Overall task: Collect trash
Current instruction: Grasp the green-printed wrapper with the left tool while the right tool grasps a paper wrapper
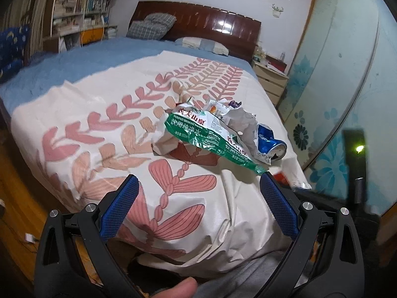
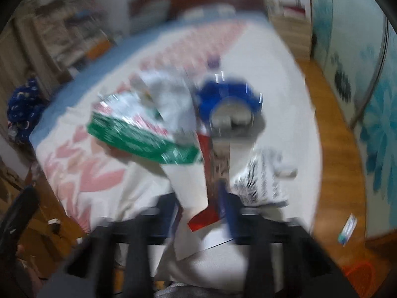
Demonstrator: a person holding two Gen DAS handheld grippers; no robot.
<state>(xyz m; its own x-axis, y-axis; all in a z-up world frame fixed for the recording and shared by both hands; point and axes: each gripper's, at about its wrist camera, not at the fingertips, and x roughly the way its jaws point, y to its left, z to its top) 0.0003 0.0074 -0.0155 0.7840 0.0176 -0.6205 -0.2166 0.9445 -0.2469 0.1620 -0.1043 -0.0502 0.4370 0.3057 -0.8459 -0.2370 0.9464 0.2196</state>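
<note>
A: We look down the left gripper [image 1: 198, 186] first. Its blue pads [image 1: 119, 208] stand wide apart low in the frame with nothing between them, only the white bedcover [image 1: 104, 104] with its pink leaf print.

B: The trash lies right of centre on that cover: a green and white plastic wrapper [image 1: 211, 136], crumpled white paper [image 1: 240, 119] behind it, and a crushed blue can [image 1: 269, 144] at the right end.

A: Can we read the wrapper?

B: Red Chinese characters, and a line we take for "PURIFIED DRINKING WATER". The small print is too fine.

A: And the right gripper [image 2: 198, 211]?

B: That view is badly blurred. Its jaws are nearly closed at lower centre, and a red and white piece of paper [image 2: 211, 173] runs up between them; we cannot tell whether they truly pinch it. The can sits just above, the wrapper at centre left. No writing is legible there.
</note>
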